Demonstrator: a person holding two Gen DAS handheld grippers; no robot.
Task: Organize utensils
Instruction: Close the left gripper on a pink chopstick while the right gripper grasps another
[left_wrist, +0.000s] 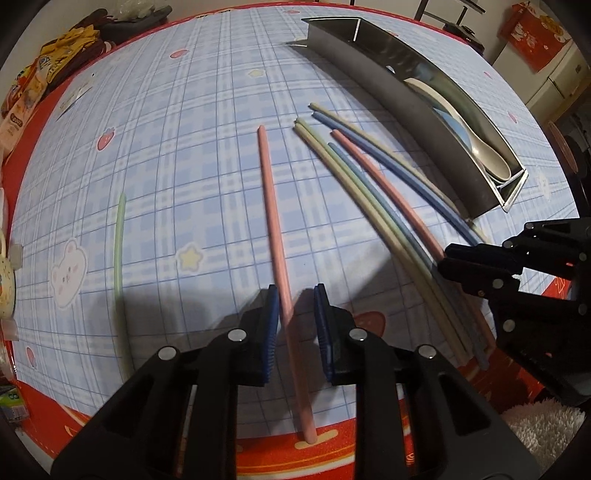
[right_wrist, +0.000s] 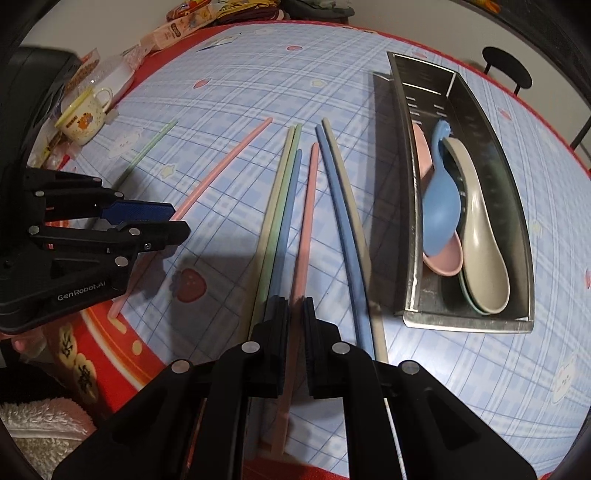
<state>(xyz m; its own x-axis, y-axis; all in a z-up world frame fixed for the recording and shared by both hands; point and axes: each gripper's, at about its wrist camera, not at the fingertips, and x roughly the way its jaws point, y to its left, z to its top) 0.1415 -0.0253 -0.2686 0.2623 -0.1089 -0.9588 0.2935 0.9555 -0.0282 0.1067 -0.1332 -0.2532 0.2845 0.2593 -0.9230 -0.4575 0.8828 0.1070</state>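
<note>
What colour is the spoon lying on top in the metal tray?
Blue spoon, clearest in the right wrist view.

Checked tablecloth (right_wrist: 240, 77) — chopsticks (right_wrist: 286, 206), steel tray (right_wrist: 465, 325), mug (right_wrist: 83, 118).

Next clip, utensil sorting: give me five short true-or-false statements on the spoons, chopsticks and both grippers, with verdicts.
1. The steel tray holds spoons, among them a blue spoon. True.
2. The left gripper straddles a lone pink chopstick. True.
3. The right gripper holds a spoon. False: a second pink chopstick lies between its fingers.
4. All chopsticks are in the tray. False: they lie on the tablecloth.
5. A pale green chopstick lies apart, left of the others. True.
</note>
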